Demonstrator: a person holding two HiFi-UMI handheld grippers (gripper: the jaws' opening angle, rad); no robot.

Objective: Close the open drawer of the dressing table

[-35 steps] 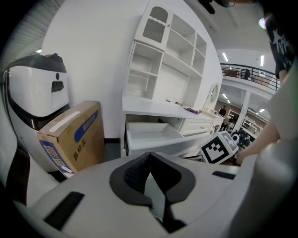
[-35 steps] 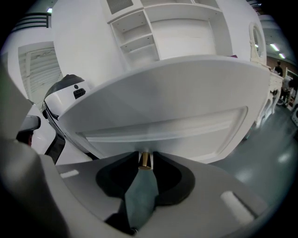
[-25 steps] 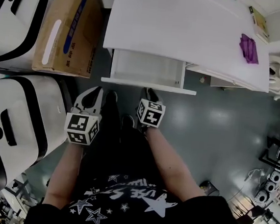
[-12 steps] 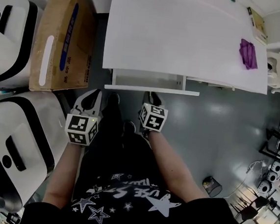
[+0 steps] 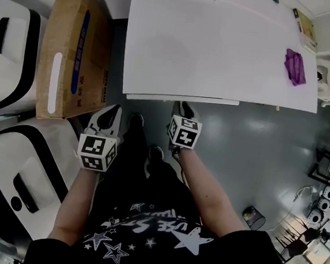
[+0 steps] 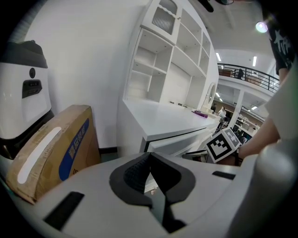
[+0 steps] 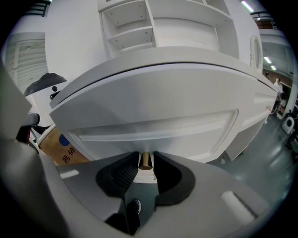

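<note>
One risk, with drawer (image 7: 153,116) almost shut under surface (image 5: 219,47), right fingers (image 7: 122,175) clamped on knob (image 7: 145,160), left fingers (image 6: 135,172) closed empty: skewed push, jamming before flush.

drawer (image 5: 182,99) basically all tucked under dressing table top (image 5: 219,47), only thin front strip showing. knob (image 7: 145,161) base hidden behind right gripper (image 5: 182,106) pads. purple thing (image 5: 295,67) near desk's right edge too small to tell. white machine (image 5: 17,68) chopped by left frame edge.
</note>
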